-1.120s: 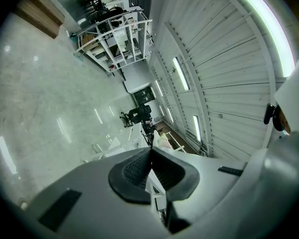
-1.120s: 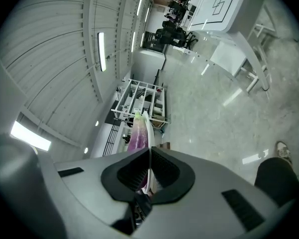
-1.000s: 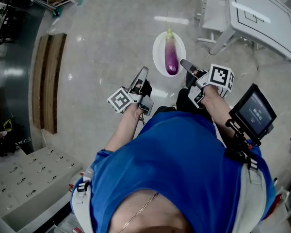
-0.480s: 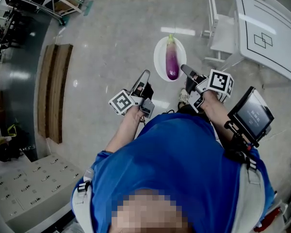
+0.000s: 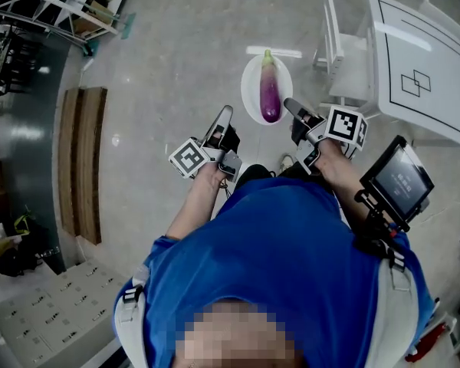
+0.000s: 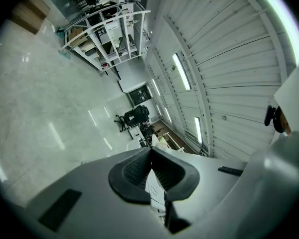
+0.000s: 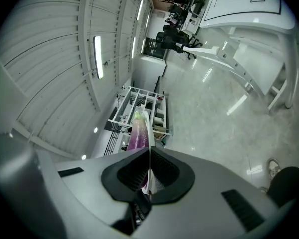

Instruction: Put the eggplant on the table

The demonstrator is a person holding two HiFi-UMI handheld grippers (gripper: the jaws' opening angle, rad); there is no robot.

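A purple eggplant (image 5: 269,90) with a green stem lies lengthwise on a white plate (image 5: 249,98) held up above the floor. My right gripper (image 5: 287,103) is shut on the plate's near right rim. In the right gripper view the plate's edge (image 7: 148,126) stands between the closed jaws, with the eggplant (image 7: 137,132) just behind it. My left gripper (image 5: 228,112) hangs to the left of the plate, apart from it; its jaws (image 6: 150,151) meet with nothing held. The white table (image 5: 433,75) with black line markings is at the upper right.
A white chair (image 5: 341,48) stands between the plate and the table. A dark screen (image 5: 399,179) is mounted by my right arm. Wooden boards (image 5: 80,163) lie on the floor at left, and shelving (image 5: 54,2) fills the top left corner.
The table and chair have shifted in view and more of the tabletop shows at the right. The plate with the eggplant stays gripped in the right gripper; the left gripper keeps its place beside it.
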